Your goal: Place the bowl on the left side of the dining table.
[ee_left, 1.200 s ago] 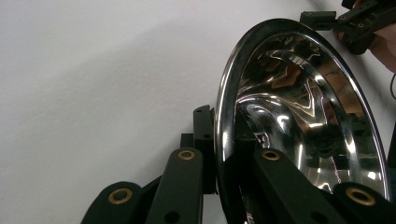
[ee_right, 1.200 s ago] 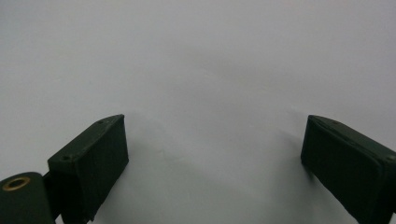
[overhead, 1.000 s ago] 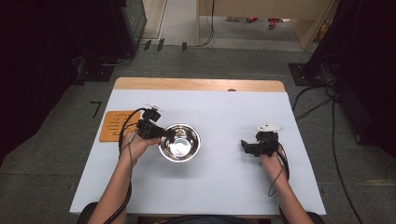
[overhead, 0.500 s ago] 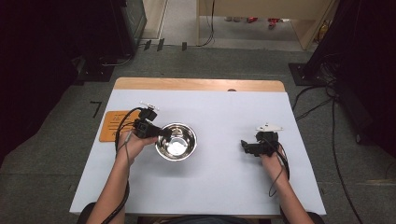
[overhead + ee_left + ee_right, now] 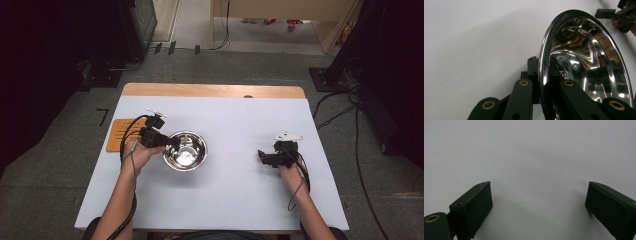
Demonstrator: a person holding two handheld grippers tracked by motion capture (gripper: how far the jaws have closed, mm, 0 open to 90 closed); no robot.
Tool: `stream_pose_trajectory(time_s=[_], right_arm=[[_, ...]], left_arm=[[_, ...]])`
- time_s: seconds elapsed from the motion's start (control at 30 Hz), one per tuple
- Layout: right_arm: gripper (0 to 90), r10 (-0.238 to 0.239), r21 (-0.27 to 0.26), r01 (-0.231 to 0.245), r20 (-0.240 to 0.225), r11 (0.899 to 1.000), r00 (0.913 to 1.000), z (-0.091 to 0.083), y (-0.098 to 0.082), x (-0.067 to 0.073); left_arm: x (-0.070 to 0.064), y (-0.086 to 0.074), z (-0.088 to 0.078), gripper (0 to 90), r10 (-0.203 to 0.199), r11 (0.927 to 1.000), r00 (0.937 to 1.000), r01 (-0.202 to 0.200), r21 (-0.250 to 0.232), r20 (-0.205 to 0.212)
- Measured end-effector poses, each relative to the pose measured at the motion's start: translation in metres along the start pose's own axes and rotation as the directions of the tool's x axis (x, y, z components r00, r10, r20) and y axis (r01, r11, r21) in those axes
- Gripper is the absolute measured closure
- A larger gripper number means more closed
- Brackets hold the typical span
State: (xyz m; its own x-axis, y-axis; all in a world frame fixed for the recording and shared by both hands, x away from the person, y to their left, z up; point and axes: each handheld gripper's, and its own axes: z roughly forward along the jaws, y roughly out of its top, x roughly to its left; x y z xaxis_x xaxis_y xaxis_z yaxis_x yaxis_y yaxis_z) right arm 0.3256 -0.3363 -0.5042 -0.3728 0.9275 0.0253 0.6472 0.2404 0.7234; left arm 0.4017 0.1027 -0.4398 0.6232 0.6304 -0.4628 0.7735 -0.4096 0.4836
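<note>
Bare forearms, no sleeves in sight, each ending in a hand around a black handheld tool: left gripper (image 5: 172,142) and right gripper (image 5: 261,155), both matte black, blocky, topped by a pale three-cornered plate. Black cable (image 5: 125,145) looping from the left one, another trailing along the right wrist. Up close, 2 flat black link arms per gripper with brass-ringed rivets (image 5: 524,82) and small screw holes, ending in thick rectangular black pads (image 5: 472,208).
</note>
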Motion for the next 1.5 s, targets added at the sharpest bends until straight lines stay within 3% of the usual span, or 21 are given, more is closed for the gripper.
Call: stream_pose_trajectory(time_s=[1.5], right_arm=[[6.8,0.000,0.000,0.000,0.000,1.000,1.0000,0.000,0.000,0.000]], left_arm=[[0.020,-0.007,-0.015,86.8,-0.048,0.9987,0.9988,0.048,-0.017,-0.010]])
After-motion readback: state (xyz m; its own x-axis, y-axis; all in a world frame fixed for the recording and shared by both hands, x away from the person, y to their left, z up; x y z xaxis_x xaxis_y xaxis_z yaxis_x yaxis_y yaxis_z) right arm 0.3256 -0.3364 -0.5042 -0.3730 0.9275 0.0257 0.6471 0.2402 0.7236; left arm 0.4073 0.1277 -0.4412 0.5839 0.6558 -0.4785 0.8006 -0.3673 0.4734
